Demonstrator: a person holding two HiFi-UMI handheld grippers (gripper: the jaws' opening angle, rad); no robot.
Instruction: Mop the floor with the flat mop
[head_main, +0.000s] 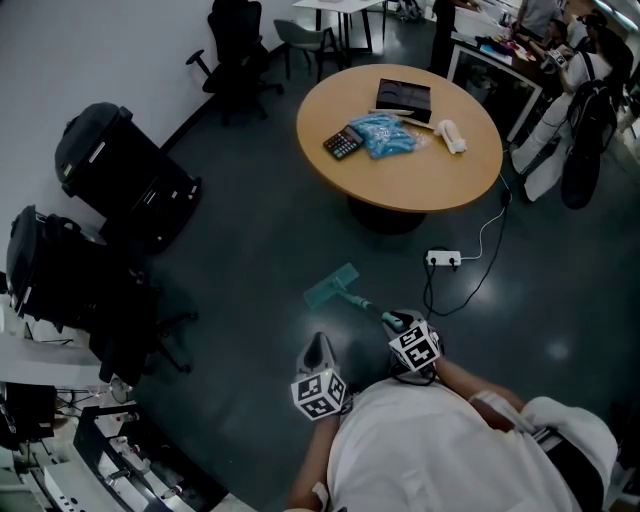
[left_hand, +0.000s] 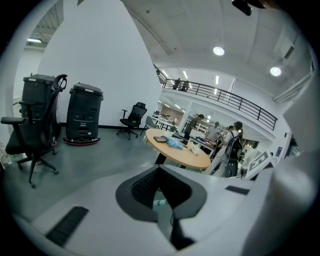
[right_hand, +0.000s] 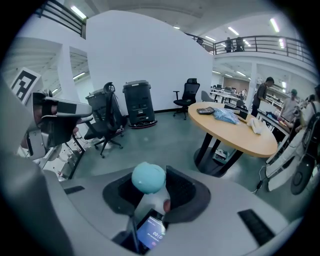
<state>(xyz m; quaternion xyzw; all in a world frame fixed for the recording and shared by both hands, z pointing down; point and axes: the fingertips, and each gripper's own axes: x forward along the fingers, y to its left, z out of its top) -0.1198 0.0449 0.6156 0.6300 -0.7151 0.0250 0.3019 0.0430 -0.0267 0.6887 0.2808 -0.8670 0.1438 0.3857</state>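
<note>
The right hand-held gripper (head_main: 403, 328) is closed on the top of the flat mop's handle (right_hand: 148, 178), just under its teal cap. The left hand-held gripper (head_main: 318, 350) is beside it, jaws a little apart with nothing between them. The handle slopes down and away to the teal mop head (head_main: 330, 287), which lies flat on the dark floor (head_main: 250, 260) near the round worktop (head_main: 425, 175).

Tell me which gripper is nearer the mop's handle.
Right. The right gripper is clamped on the mop handle, right at its teal end cap. The left gripper hangs off the handle, to its left, holding nothing.
</note>
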